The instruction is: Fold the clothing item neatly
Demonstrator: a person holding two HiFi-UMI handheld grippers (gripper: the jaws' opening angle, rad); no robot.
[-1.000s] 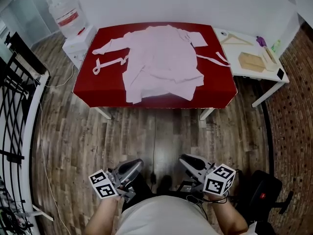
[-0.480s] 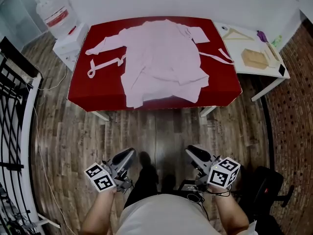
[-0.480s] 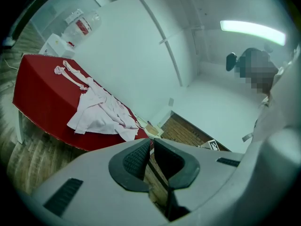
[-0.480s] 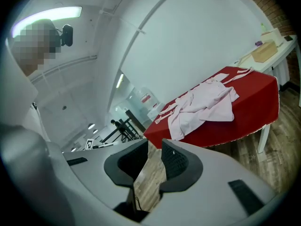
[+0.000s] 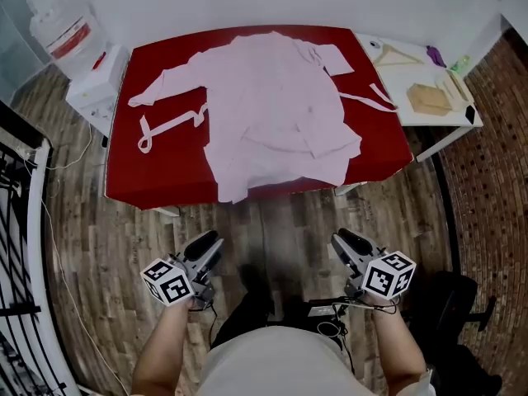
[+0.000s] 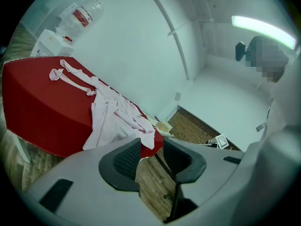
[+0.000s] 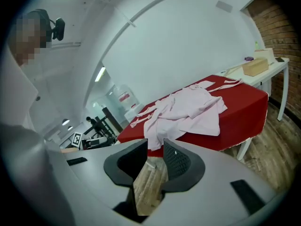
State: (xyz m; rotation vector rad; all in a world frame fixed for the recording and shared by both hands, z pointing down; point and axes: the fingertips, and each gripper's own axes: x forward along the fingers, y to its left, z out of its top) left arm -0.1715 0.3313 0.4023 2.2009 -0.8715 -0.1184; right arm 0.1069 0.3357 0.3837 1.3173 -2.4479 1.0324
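While the pink robe (image 5: 276,106) is spread open on the red counter (image 5: 165,180), with its hem hung over the near edge, no neat fold is seen yet, so all the folding is judged to be left. The left gripper (image 5: 204,244) and the right gripper (image 5: 347,242) are held well apart from it. The left jaws are opening, the right jaws are a little apart, and nothing is held in either.

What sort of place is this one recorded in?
Likely a studio or lab room rather than a home: a pink robe spread on a red-covered table standing alone on a wood floor, a water cooler beside it, and a white side table with a hanger.
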